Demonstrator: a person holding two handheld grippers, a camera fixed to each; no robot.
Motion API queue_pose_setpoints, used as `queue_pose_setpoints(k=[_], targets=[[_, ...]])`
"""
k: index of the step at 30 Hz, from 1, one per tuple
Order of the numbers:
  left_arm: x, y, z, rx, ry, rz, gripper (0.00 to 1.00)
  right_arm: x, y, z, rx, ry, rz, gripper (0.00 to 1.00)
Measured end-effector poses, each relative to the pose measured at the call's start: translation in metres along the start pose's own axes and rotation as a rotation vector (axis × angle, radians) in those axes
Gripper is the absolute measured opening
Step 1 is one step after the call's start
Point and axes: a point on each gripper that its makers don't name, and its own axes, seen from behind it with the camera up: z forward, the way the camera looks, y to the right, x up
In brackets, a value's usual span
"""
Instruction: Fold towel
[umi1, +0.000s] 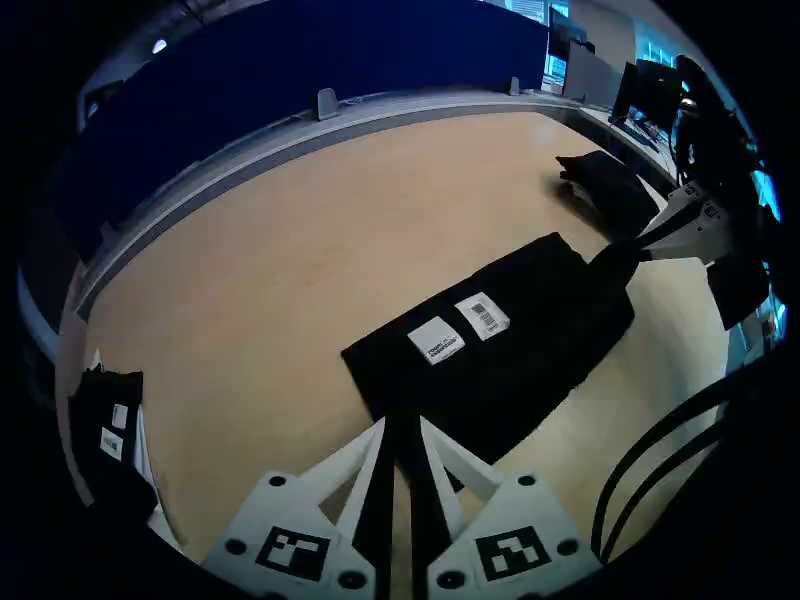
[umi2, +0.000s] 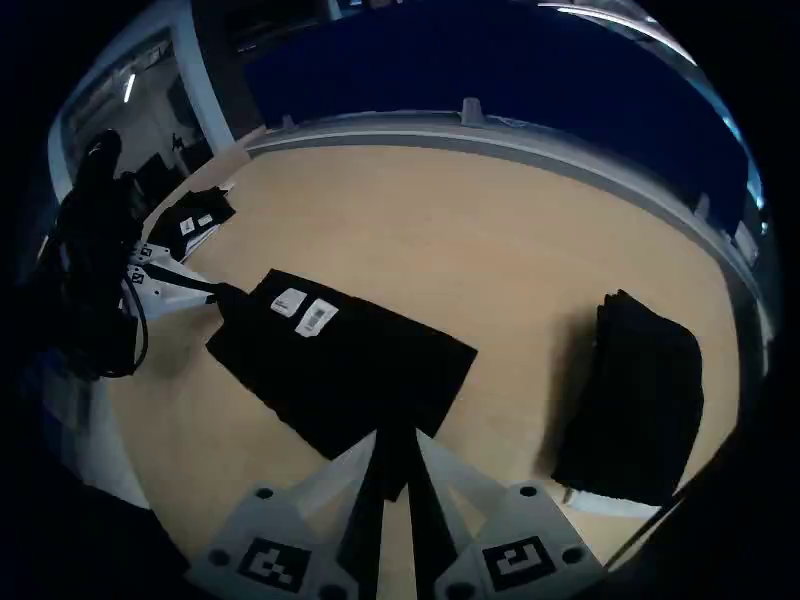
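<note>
Two white labels (umi1: 437, 340) lie side by side on the black towel (umi1: 510, 350). One carries a barcode, and the print on both is too small to read. Square black-and-white markers (umi1: 293, 552) sit on the gripper bodies.

In the left gripper view the towel lies flat on the wooden table (umi1: 300, 260), running from 6 o'clock toward 2 o'clock. The left gripper (umi1: 402, 432) is clenched on its near corner, and the right gripper (umi1: 645, 240) pinches the far corner at 2 o'clock.

In the right gripper view the right gripper (umi2: 395, 440) is clamped on the near corner of the towel (umi2: 350, 370). The labels (umi2: 289, 301) sit near the far end, where the left gripper (umi2: 195, 285) holds the corner at 9 o'clock. A stack (umi2: 640, 400) of folded black cloth rests at 4 o'clock, well apart from the towel.
</note>
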Motion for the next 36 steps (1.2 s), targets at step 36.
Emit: queue_pose_setpoints(k=[36], targets=[[0.011,-0.016,0.045,-0.020,-0.050,-0.012,0.40,0.014,0.032,0.048,-0.043,-0.003,0.046,0.21]])
